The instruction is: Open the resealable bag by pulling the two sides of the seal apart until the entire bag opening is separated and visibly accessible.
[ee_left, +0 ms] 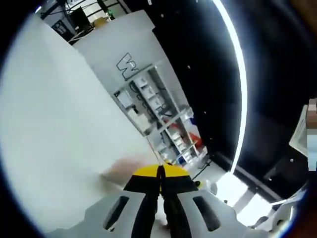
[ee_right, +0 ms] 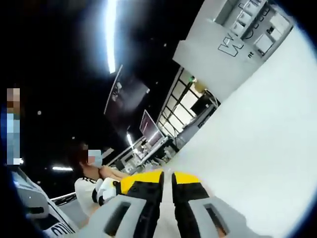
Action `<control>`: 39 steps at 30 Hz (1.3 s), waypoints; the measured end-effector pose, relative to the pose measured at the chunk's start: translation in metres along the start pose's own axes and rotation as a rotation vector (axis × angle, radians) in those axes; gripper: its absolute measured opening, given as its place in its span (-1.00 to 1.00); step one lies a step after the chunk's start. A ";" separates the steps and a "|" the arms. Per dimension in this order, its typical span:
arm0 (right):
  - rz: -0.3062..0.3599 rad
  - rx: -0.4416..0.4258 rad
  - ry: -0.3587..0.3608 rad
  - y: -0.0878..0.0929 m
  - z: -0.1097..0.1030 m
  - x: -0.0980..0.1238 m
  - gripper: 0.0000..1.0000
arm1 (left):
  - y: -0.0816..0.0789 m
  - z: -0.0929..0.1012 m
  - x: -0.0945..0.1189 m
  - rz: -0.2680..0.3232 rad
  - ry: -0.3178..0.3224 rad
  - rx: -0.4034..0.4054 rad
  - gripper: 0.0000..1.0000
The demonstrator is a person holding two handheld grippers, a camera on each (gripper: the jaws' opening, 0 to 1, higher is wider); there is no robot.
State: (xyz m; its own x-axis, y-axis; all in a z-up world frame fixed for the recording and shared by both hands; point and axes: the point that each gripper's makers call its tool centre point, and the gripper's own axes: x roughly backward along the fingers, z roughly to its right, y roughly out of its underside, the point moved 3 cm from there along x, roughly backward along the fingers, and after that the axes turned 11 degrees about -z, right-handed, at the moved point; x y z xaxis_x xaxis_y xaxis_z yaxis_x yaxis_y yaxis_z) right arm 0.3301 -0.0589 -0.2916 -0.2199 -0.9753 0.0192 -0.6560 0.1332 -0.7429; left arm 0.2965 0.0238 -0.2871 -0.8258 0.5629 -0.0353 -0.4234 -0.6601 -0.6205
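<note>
Yellow-tipped jaws of the left hand-held gripper stand pressed together, and whether a bag edge lies between them cannot be told. Those of the right hand-held gripper stand slightly parted around a pale strip, possibly the resealable bag. Beyond rise a white wall, shelving and a seated person.

Left gripper with fingers pressed together, right gripper with fingers nearly closed, narrow gap.

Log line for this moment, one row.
left gripper: jaws together | right gripper: jaws narrowly apart, grasp unclear | background: person
</note>
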 end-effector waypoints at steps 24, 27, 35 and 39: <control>-0.183 0.653 0.180 -0.009 -0.048 0.004 -0.94 | 0.004 0.007 0.000 -0.055 -0.050 -0.155 -0.98; -0.243 0.729 0.214 -0.003 -0.048 0.001 -0.94 | 0.005 0.007 0.001 -0.057 -0.061 -0.176 -0.98; -0.355 0.878 0.261 0.010 -0.052 -0.007 -0.94 | 0.007 0.008 0.002 -0.061 -0.112 -0.278 -0.98; -0.384 0.893 0.268 0.011 -0.048 -0.010 -0.95 | 0.010 0.008 0.002 -0.069 -0.119 -0.300 -0.98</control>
State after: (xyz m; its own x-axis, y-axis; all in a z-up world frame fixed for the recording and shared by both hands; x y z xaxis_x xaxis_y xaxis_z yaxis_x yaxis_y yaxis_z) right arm 0.2904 -0.0391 -0.2676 -0.3341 -0.8382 0.4311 0.0400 -0.4696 -0.8820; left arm 0.2881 0.0144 -0.2870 -0.8442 0.5273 0.0960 -0.3661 -0.4365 -0.8218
